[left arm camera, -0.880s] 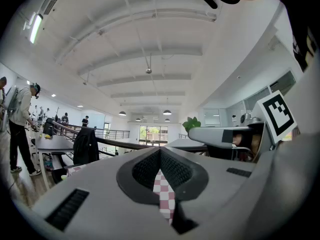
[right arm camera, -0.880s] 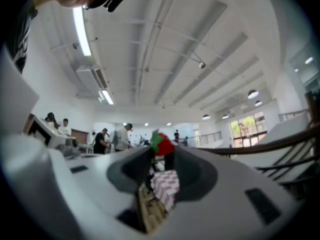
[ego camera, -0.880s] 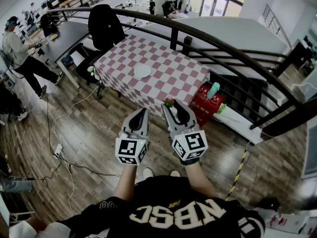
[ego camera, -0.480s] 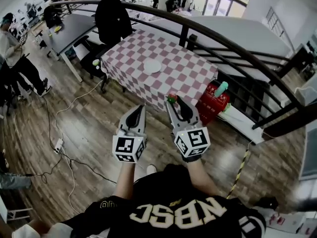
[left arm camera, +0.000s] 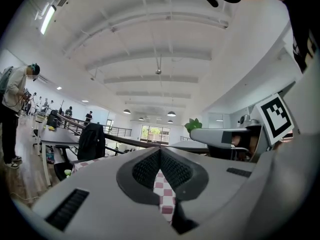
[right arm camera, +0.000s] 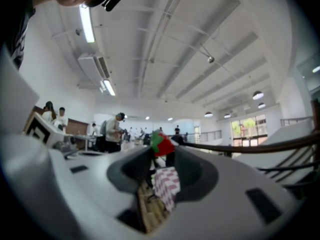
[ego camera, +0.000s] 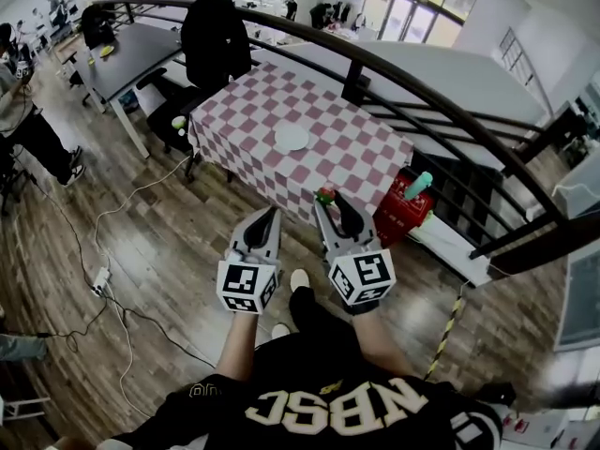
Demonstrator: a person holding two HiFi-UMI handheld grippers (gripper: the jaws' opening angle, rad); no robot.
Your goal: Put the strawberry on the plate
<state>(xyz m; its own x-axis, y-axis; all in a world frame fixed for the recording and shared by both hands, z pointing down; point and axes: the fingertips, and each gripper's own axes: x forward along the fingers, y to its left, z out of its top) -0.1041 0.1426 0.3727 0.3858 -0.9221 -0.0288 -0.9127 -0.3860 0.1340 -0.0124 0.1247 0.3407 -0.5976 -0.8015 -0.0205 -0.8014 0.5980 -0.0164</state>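
Though the table (ego camera: 361, 153) stands well ahead of both grippers, the head view shows the fruit already in hand. The right gripper (ego camera: 330, 204) is held out in front with the strawberry (ego camera: 325, 195) at its tips, red with a green top. The white plate (ego camera: 292, 139) sits near the middle of the table, well apart from the fruit, with nothing on it. The left gripper (ego camera: 266, 221) hangs just beside the right one and points the same way.

Seen from the left gripper view, the jaws meet at their tips and nothing lies between them. Only a strip of checked cloth (left arm camera: 165, 196) shows through the gap lower down.

Seen from the right gripper view, the jaws stand fairly wide and pinch the strawberry (right arm camera: 161, 143) between their tips, so the grip looks secure.

By my judgement the step in hand is the carry: the fruit is picked but not yet delivered. The next move calls for closing in on the table, reaching over its near edge and lowering the strawberry onto the plate's centre. Only then should the jaws part. The left gripper need only keep clear.
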